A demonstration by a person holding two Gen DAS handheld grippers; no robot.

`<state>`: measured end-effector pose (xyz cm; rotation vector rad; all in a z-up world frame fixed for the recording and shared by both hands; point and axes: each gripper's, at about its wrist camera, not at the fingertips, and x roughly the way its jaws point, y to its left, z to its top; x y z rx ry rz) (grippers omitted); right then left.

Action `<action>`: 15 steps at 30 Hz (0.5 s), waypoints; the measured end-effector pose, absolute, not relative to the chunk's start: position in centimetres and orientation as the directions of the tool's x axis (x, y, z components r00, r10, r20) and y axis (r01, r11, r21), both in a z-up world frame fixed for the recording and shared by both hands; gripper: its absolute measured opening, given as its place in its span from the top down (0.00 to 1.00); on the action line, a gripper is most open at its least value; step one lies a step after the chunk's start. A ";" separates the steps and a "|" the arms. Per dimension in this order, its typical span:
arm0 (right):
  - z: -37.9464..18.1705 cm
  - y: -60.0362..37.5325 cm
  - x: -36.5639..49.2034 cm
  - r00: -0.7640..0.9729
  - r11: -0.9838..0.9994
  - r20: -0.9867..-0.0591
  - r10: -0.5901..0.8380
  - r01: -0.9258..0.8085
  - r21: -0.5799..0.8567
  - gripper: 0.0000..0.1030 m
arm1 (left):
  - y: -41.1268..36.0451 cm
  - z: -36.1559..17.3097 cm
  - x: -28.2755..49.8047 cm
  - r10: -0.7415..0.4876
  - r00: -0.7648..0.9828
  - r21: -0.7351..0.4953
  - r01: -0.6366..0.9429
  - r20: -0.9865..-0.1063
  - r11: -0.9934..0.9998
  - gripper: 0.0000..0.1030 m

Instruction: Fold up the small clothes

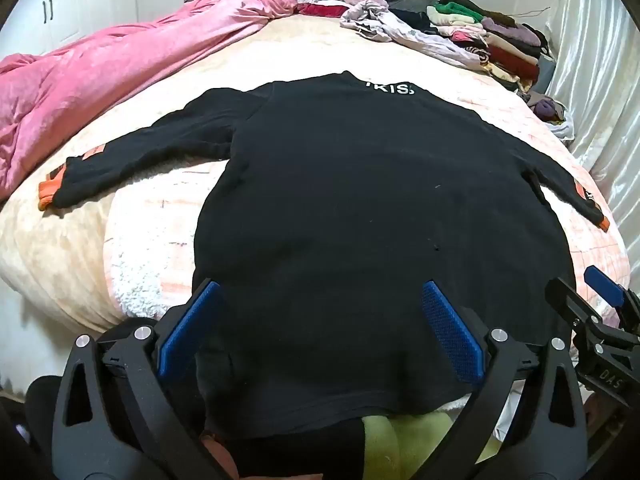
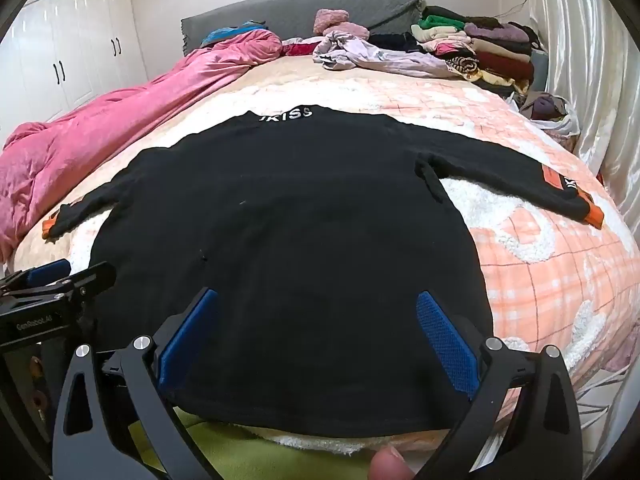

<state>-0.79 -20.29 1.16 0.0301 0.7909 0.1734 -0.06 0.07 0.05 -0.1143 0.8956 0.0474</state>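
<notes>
Black sweater [image 1: 360, 208] is laid flat on the bed [image 1: 72, 240], spread out ahead of both sets of jaws, its hem nearest them and its lettered collar farthest away. Both sleeves are stretched outward, each ending in an orange cuff [image 1: 46, 194] near a side of the bed. The left gripper [image 1: 320, 316] is held above the hem with jaws wide and nothing between them; the right gripper [image 2: 318, 320] is held likewise, jaws wide and unfilled, just beside it. Bare bedding is seen beyond each sleeve. Farther ahead to the left a pink quilt [image 1: 100, 80] is heaped, and to the right stacked clothes [image 2: 480, 52] are piled against a curtain [image 2: 592, 80].
</notes>
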 end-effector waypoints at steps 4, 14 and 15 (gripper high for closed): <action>1.1 -20.4 -1.2 0.693 0.983 -0.699 0.179 -0.151 0.102 0.04 | 0.3 0.1 -0.1 0.001 0.625 -0.075 -0.095 -0.781 0.993 0.08; 1.5 -19.7 -1.3 0.700 0.985 -0.695 0.163 -0.158 0.071 0.04 | 0.2 0.3 -0.2 -0.005 0.628 -0.075 -0.085 -0.778 0.994 0.08; 1.5 -19.7 -1.3 0.700 0.985 -0.696 0.163 -0.160 0.070 0.04 | 0.2 0.3 -0.2 -0.004 0.628 -0.074 -0.085 -0.778 0.994 0.08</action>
